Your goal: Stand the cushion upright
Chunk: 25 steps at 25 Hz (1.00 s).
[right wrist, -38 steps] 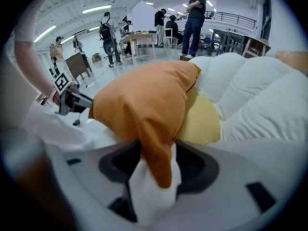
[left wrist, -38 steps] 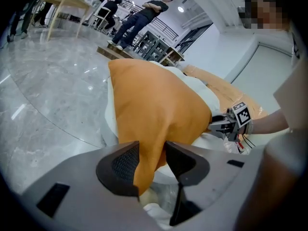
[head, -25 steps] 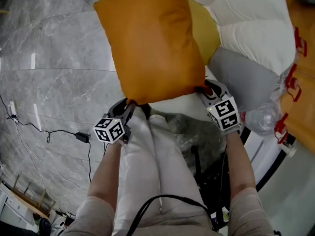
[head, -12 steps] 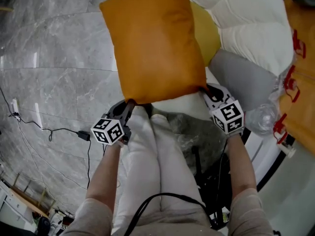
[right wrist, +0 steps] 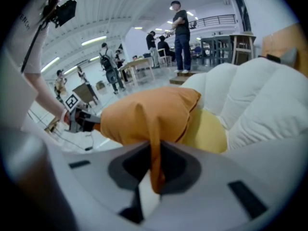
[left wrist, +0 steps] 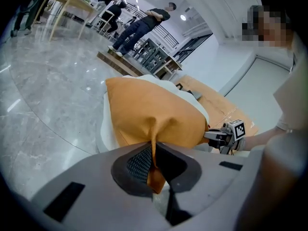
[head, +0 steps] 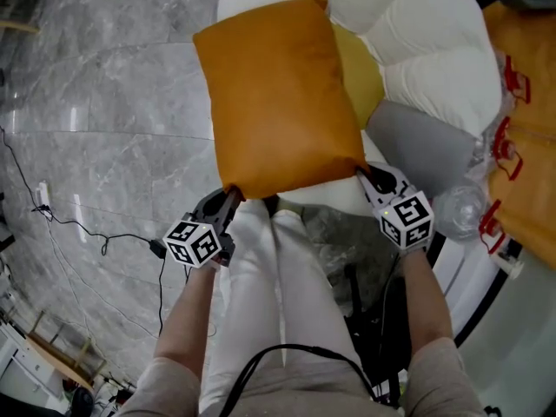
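Note:
The orange cushion (head: 278, 102) lies on the seat of a white padded armchair (head: 434, 50), its near edge raised. My left gripper (head: 228, 200) holds its near left corner; in the left gripper view a fold of orange cloth (left wrist: 155, 129) is pinched between the closing jaws (left wrist: 154, 165). At the near right corner is my right gripper (head: 369, 176), its jaws (right wrist: 155, 170) also closing on a fold of the cushion (right wrist: 149, 114). Each gripper shows in the other's view: the right gripper (left wrist: 226, 136) and the left gripper (right wrist: 82, 119).
A yellow cushion (head: 360, 63) and a grey cushion (head: 417, 146) lie beside the orange one. A clear plastic bottle (head: 460, 207) and orange cardboard (head: 521, 102) are at the right. A cable (head: 104, 233) runs over the grey marble floor. People stand in the background (right wrist: 182, 32).
Both grippers have risen while gripping the cushion's near corners, lifting its near edge. More of the white armchair's back shows now.

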Tool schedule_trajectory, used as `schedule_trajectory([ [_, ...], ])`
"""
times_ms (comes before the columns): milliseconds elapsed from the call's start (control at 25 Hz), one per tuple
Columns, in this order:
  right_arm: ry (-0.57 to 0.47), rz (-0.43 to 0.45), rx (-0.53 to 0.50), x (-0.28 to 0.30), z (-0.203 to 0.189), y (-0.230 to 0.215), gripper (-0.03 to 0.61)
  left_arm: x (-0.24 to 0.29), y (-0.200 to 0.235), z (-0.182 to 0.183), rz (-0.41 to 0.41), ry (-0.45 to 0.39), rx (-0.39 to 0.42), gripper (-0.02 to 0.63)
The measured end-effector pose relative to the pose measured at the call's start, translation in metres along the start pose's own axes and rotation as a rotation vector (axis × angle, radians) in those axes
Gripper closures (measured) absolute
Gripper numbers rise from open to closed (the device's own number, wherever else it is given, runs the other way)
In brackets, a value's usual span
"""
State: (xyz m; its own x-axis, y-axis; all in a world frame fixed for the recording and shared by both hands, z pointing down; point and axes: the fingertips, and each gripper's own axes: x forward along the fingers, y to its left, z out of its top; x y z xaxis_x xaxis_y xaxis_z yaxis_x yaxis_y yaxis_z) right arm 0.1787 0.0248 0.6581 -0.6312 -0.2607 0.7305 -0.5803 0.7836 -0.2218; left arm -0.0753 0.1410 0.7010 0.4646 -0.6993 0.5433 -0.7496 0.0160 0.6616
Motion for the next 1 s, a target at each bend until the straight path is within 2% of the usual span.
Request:
schedule_trajectory([
  [360, -0.050, 0.006, 0.101, -0.035, 0.019, 0.018, 0.534, -0.029, -0.025, 0.036, -0.012, -0.063, -0.013, 0.577],
  [560, -0.088, 0.033, 0.123, -0.052, 0.044, 0.031, 0.540, -0.045, -0.035, 0.068, -0.012, -0.115, -0.019, 0.577],
  [760, -0.103, 0.044, 0.146, -0.069, 0.057, 0.042, 0.543, -0.058, -0.046, 0.085, -0.011, -0.145, -0.029, 0.577],
  [1000, -0.130, 0.047, 0.191, -0.093, 0.073, 0.050, 0.546, -0.064, -0.065, 0.113, -0.043, -0.201, -0.040, 0.577],
])
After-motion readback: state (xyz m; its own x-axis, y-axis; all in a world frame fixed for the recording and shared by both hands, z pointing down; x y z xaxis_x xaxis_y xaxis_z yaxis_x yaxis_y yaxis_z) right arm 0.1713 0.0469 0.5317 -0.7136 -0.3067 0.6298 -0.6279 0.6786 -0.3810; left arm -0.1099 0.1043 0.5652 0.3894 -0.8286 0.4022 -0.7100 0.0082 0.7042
